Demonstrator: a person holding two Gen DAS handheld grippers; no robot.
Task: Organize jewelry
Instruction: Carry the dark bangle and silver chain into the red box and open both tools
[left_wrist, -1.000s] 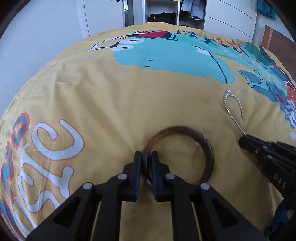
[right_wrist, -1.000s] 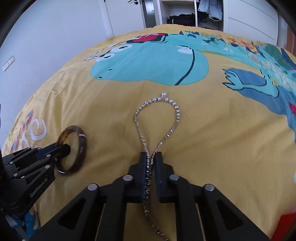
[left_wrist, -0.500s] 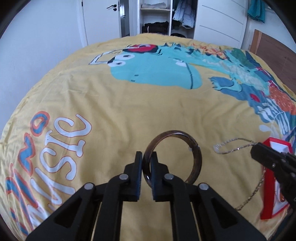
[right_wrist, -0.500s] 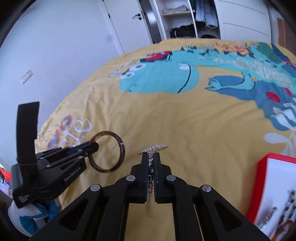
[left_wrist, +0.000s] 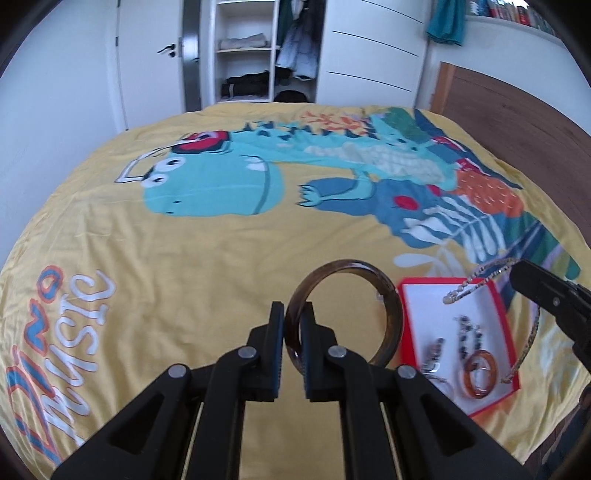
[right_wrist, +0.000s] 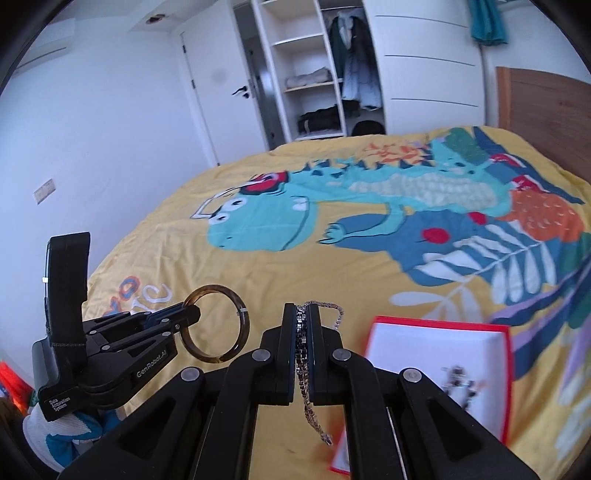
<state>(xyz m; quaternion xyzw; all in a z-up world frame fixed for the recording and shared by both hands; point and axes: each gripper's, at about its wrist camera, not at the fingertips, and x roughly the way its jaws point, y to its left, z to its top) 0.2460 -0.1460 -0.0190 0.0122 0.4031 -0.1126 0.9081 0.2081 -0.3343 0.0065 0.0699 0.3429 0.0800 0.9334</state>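
My left gripper (left_wrist: 293, 314) is shut on a dark brown bangle (left_wrist: 388, 306) and holds it in the air above the yellow bed cover; it also shows in the right wrist view (right_wrist: 192, 314) with the bangle (right_wrist: 240, 317). My right gripper (right_wrist: 303, 317) is shut on a silver chain necklace (right_wrist: 306, 387) that hangs below the fingers; in the left wrist view the necklace (left_wrist: 476, 280) dangles over a red-rimmed white jewelry box (left_wrist: 417, 295). The box (right_wrist: 406, 336) holds an orange ring bangle (left_wrist: 480, 373) and small earrings (left_wrist: 469, 332).
The yellow dinosaur-print bed cover (left_wrist: 221, 258) fills both views. A white wardrobe with open shelves (left_wrist: 247, 55) and a door stand past the bed's far end. A wooden headboard (left_wrist: 517, 122) is on the right.
Both grippers have lifted higher off the bed with the bangle and the necklace. The views now look farther across the room, and the red box shows more fully under the necklace.
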